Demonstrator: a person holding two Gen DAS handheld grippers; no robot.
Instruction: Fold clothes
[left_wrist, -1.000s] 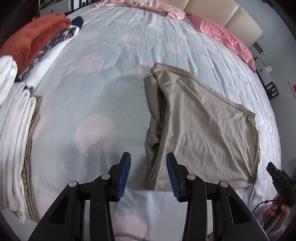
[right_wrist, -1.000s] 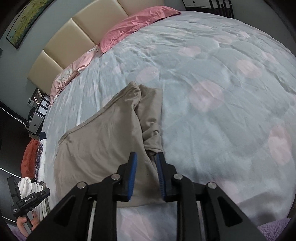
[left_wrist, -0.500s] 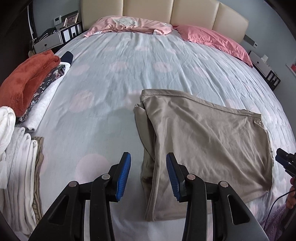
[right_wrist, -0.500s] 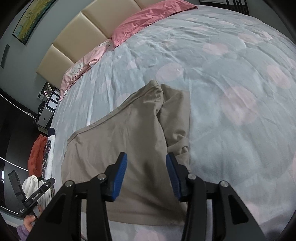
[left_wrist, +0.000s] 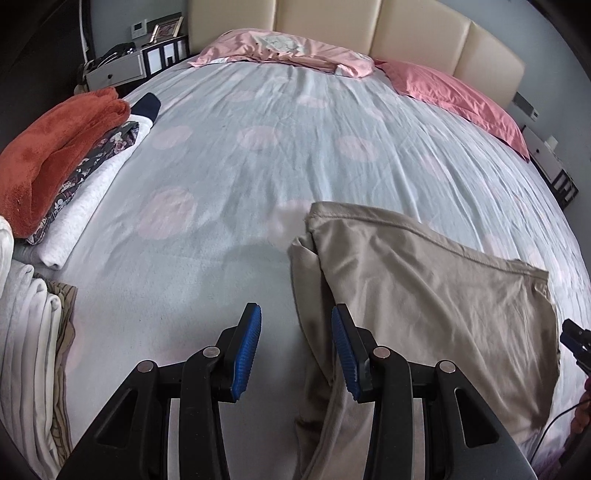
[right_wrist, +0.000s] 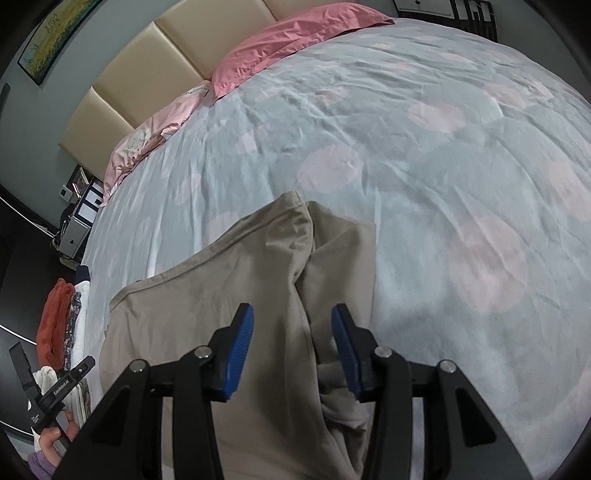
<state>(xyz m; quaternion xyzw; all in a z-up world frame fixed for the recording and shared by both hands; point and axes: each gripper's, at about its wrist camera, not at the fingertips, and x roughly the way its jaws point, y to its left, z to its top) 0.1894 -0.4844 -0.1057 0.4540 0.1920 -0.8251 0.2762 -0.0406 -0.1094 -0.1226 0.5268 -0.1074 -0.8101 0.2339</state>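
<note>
A beige garment (left_wrist: 424, 295) lies partly folded on the bed, its sleeve edges tucked along both sides. It also shows in the right wrist view (right_wrist: 236, 295). My left gripper (left_wrist: 296, 352) is open and empty, hovering above the garment's left folded edge. My right gripper (right_wrist: 291, 350) is open and empty, above the garment's right folded sleeve (right_wrist: 340, 258). The left gripper also shows at the lower left of the right wrist view (right_wrist: 44, 387), and the right gripper's tip at the right edge of the left wrist view (left_wrist: 576, 343).
The bed has a pale blue sheet with pink dots (left_wrist: 277, 147). Folded clothes are stacked at the left edge: an orange towel (left_wrist: 48, 147), white and patterned pieces (left_wrist: 88, 206), white towels (left_wrist: 26, 350). Pink pillows (left_wrist: 458, 96) lie by the beige headboard (left_wrist: 424, 33).
My right gripper opened and let go of the garment's sleeve. Both grippers pulled back and tilted up, bringing the headboard into view.
</note>
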